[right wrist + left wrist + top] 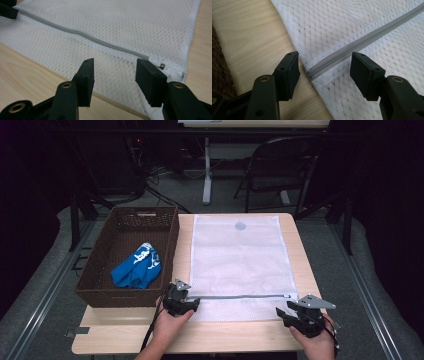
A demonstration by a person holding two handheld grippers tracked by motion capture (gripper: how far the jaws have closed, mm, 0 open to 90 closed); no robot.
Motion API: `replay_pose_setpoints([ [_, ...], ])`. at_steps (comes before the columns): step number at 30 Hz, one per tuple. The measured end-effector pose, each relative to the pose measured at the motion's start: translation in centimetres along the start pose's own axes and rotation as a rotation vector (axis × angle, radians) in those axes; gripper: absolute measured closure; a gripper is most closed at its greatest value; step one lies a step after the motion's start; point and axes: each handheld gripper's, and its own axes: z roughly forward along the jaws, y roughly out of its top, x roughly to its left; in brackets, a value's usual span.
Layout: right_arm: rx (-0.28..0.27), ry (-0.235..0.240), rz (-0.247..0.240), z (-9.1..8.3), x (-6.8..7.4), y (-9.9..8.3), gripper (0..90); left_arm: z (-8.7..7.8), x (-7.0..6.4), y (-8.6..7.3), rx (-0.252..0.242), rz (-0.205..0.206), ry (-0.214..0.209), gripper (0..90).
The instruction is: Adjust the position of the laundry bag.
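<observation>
Pale wood made up the bench (240,335), set in a dark room. Nearest the person, the left gripper (324,72) hovered with its fingers (288,75) wide, straddling the closed end of the grey zipper (362,42) at the near left corner of the white mesh laundry bag (237,255). The right gripper (113,80) sat at the bag's near right corner, fingers also wide and empty, just short of the zipper pull (158,63). Likely the step was to open the bag: the left should pinch the mesh beside the zipper's end to anchor it, while the right closed squarely on the small pull, not the mesh. Farther off to the left, a brown wicker basket (95,270) held a blue garment (136,270).
</observation>
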Motion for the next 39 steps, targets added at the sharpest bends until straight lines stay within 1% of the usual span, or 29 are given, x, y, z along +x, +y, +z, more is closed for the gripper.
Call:
replay_pose_setpoints([
  [1,-0.003,-0.009,0.000,-0.1,-0.2,0.0,49.0,0.0,0.0,0.0,0.006,0.006,-0.003,40.3],
  [3,-0.012,-0.018,-0.004,-0.2,-0.4,0.1,48.7,0.1,0.0,-0.1,0.006,0.018,0.006,40.2],
  [4,-0.015,-0.022,0.004,-0.4,-0.6,0.2,48.5,0.1,0.0,-0.2,0.011,0.022,0.002,40.2],
  [6,-0.021,-0.037,0.017,-0.6,-1.1,0.3,48.3,0.2,-0.1,-0.2,0.004,0.028,0.010,40.2],
  [7,-0.027,-0.044,0.015,-0.7,-1.4,0.3,48.2,0.2,0.0,-0.2,0.007,0.042,0.012,40.2],
  [10,-0.035,-0.061,0.027,-1.1,-2.0,0.6,47.8,0.2,-0.1,-0.2,0.007,0.049,0.011,41.3],
  [12,-0.037,-0.076,0.047,-1.4,-2.2,1.2,47.8,0.2,-0.2,-0.3,0.008,0.051,0.009,41.8],
  [13,-0.037,-0.080,0.043,-1.5,-2.5,1.5,47.5,0.2,-0.2,-0.3,0.007,0.052,0.009,41.8],
  [14,-0.033,-0.085,0.050,-1.6,-2.6,2.1,47.5,0.2,-0.2,-0.3,0.007,0.052,0.009,41.8],
  [16,-0.033,-0.097,0.042,-1.6,-2.9,2.8,47.5,0.2,-0.2,-0.3,0.002,0.054,0.007,41.9],
  [18,-0.023,-0.112,0.039,-1.3,-3.2,3.4,47.3,0.2,-0.2,-0.4,0.000,0.049,0.007,41.9],
  [19,-0.024,-0.118,0.049,-1.1,-3.3,3.5,47.3,0.2,-0.2,-0.3,-0.002,0.050,0.008,41.9],
  [21,-0.019,-0.126,0.057,-0.6,-3.6,3.2,47.2,0.2,-0.1,-0.3,-0.004,0.053,0.009,42.0],
  [23,-0.008,-0.141,0.059,0.0,-4.2,2.6,47.2,0.2,-0.2,-0.4,-0.006,0.053,0.009,41.9],
  [25,0.020,-0.150,0.074,0.5,-4.7,1.9,47.2,0.3,-0.1,-0.3,-0.008,0.054,0.008,41.8],
  [28,0.041,-0.154,0.092,1.1,-5.4,1.2,46.7,0.3,-0.1,-0.3,-0.005,0.052,0.007,41.8],
  [30,0.044,-0.150,0.105,1.5,-5.8,0.9,45.6,0.3,-0.1,-0.3,-0.004,0.049,0.007,41.8],
  [32,0.063,-0.151,0.117,1.9,-6.0,0.6,44.3,0.3,-0.1,-0.3,-0.005,0.051,0.007,41.8],
  [35,0.078,-0.133,0.124,2.8,-6.3,0.3,42.8,0.3,-0.1,-0.3,-0.005,0.054,0.005,41.8],
  [39,0.091,-0.132,0.118,3.3,-6.5,0.2,42.3,0.3,-0.1,-0.4,-0.008,0.054,0.005,41.7],
])
